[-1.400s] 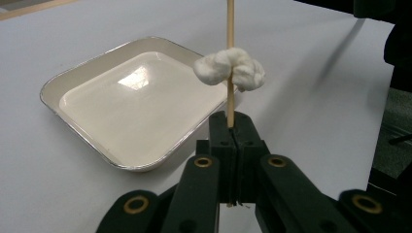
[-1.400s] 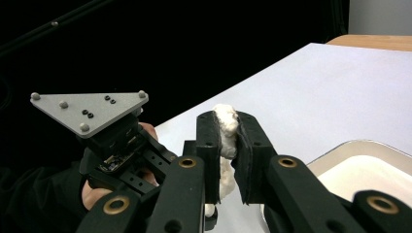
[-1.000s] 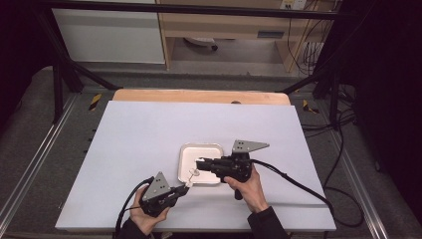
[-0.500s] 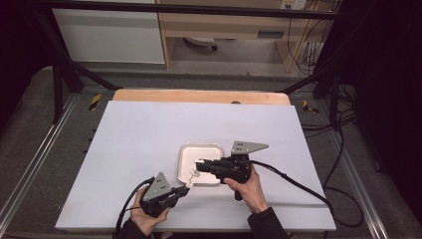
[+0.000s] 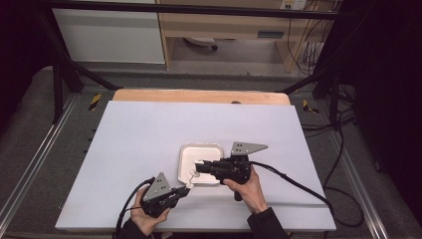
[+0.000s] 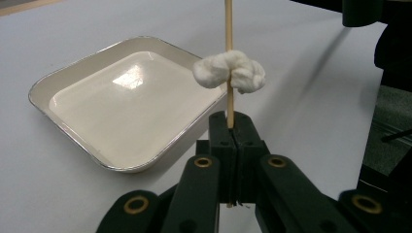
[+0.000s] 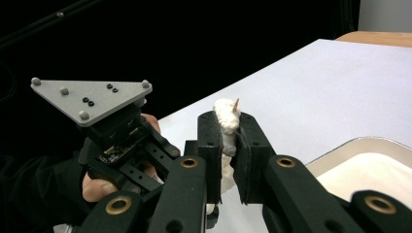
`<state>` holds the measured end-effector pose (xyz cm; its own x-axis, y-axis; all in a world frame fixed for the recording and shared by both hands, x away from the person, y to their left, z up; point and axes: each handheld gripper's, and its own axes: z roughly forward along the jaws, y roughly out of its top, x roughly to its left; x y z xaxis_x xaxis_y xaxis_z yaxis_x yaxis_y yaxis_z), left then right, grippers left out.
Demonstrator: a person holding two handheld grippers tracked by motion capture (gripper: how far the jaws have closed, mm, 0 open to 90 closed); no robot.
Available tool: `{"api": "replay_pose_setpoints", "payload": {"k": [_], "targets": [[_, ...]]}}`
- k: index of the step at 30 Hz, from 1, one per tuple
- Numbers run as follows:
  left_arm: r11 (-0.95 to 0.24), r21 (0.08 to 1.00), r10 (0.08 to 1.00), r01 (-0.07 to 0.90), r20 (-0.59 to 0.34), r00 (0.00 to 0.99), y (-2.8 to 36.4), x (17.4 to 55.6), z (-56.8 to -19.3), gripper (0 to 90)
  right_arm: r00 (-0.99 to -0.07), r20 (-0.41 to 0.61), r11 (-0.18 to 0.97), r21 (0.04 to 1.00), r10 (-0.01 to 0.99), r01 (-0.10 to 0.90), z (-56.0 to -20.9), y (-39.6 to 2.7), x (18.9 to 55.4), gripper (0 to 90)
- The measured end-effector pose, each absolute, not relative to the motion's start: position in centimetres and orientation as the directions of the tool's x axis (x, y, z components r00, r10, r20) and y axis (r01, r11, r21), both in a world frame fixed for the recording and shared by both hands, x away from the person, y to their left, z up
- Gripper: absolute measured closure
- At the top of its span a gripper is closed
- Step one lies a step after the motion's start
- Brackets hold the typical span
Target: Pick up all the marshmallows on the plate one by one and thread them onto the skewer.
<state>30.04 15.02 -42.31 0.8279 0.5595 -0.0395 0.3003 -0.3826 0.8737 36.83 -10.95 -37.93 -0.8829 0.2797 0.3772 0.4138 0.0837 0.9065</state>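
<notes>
A thin wooden stick (image 6: 229, 63), round and pale tan, carries a lumpy tuft of white cotton (image 6: 229, 73) that looks soft and fibrous, wrapped unevenly around the shaft. The stick stands at the near edge of the tray (image 6: 58, 80), just over its rim nearest the person. The left tool (image 6: 232, 127) has its two matt black jaws pressed together on the lower end of the stick, which rises straight up between them. In the right gripper view the right tool (image 7: 228, 127) pinches a wad of the same cotton (image 7: 226, 116) between its black pads, nearly closed, with the pointed stick tip (image 7: 236, 103) poking out of the fluff. The tray is a shallow rounded rectangle with a glossy cream inside and a thin bright metal rim, and it lies on the smooth white desk (image 5: 149, 134), whose far edge shows bare wood. In the high view both tools meet at the tray's near left corner (image 5: 191, 175), each held in a hand, with black cables trailing away from the tray.
</notes>
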Motion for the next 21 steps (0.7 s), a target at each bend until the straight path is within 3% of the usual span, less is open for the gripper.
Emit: {"api": "replay_pose_setpoints", "payload": {"k": [21], "targets": [[-0.385,0.870,0.555,0.307,-0.047,0.830,14.90,30.08,-42.32,88.8,-0.890,0.368,0.095,0.909,0.270,0.405,-38.17,-10.80,36.69,83.4]]}}
